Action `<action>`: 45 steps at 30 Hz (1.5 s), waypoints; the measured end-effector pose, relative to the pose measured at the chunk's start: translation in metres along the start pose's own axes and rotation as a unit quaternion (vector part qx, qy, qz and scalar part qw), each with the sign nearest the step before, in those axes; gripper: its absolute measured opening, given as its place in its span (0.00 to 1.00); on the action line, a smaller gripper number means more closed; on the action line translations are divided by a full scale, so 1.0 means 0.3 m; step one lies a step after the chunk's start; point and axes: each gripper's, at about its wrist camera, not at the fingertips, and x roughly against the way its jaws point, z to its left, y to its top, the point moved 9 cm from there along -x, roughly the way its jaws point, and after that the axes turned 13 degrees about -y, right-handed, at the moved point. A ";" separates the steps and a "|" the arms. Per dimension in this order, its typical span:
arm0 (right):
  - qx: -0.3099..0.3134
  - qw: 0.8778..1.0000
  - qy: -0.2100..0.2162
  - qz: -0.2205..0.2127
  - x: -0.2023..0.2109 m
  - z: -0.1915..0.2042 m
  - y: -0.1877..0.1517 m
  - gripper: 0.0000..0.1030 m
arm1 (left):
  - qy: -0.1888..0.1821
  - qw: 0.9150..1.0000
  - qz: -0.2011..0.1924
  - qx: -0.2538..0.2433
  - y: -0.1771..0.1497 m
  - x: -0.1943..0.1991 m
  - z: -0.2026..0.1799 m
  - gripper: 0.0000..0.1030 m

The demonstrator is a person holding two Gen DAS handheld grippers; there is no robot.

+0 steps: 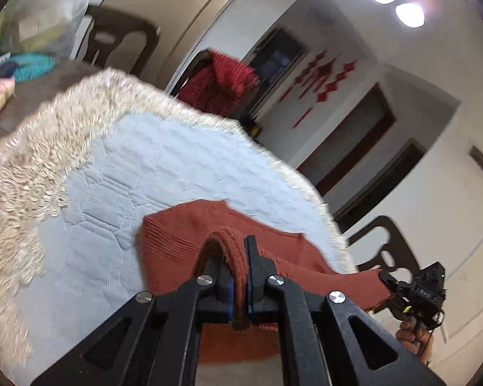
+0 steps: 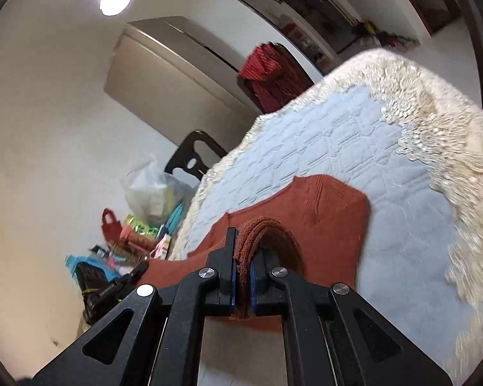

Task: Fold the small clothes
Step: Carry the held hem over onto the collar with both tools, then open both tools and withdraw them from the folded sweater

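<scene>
Rust-red knit garment [image 1: 183, 244] lies partly on the pale blue quilted cloth [image 1: 164, 167] of the table, near its edge — the left gripper [image 1: 240, 276] pinches a folded hem, and the right gripper [image 2: 243, 270] pinches another hem, both jaws pressed tight on fabric.

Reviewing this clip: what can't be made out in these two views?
- Sweater near edge: both views, hidden behind the left gripper and right gripper.
- Whether it is a sleeve or hem pinched: bunched between pads.
- Lace tablecloth pattern: left view, motion blur.
- Bag clutter: right view, too small.
</scene>
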 end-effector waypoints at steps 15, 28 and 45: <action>-0.069 0.993 -0.064 0.066 -0.262 -0.163 0.060 0.06 | 0.042 0.996 0.041 0.068 0.025 -0.177 0.163 0.06; -0.114 0.991 -0.052 0.056 -0.316 -0.199 0.119 0.35 | 0.044 0.995 0.004 0.088 0.091 -0.196 0.210 0.34; 0.049 0.992 -0.110 0.037 -0.175 -0.051 -0.038 0.38 | 0.051 0.995 0.067 -0.055 -0.125 -0.117 -0.040 0.36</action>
